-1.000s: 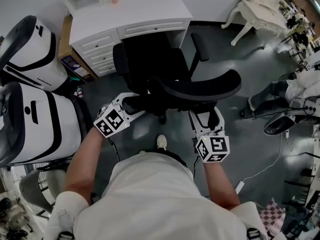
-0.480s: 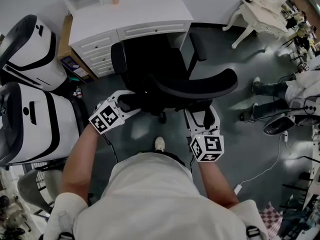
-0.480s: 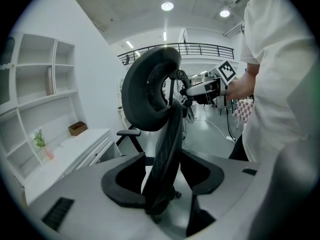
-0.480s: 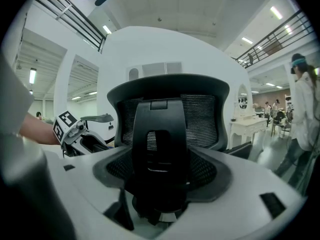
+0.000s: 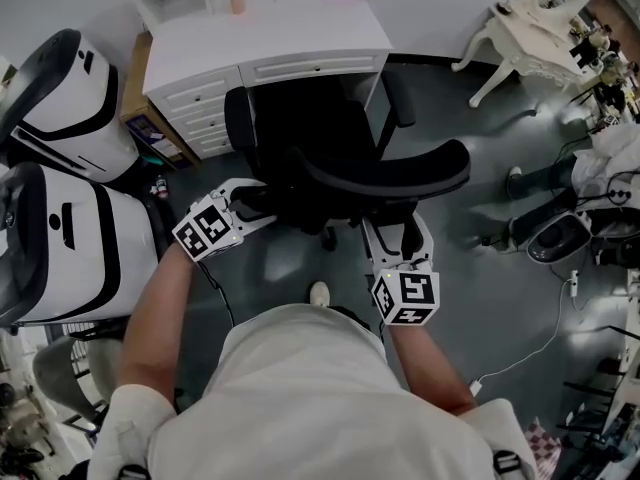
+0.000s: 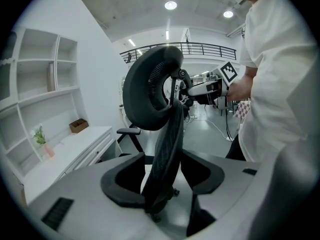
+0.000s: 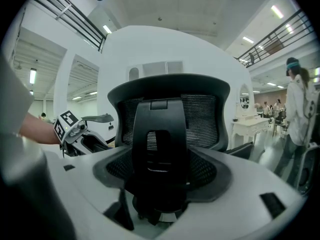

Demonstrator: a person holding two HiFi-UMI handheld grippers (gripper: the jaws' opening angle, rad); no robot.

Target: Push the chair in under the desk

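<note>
We note black chair [image 5: 300, 128]: curved mesh backrest [image 5: 390, 173], rigid plastic spine [image 7: 160, 144]. Our left gripper [image 5: 245, 200] reaches forward, jaws wide astride mesh edge; right gripper [image 5: 395, 236] likewise, jaws wide around spine.

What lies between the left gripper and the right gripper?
The black chair's backrest, as the head view shows: the left gripper is at its left edge and the right gripper is behind it.
</note>
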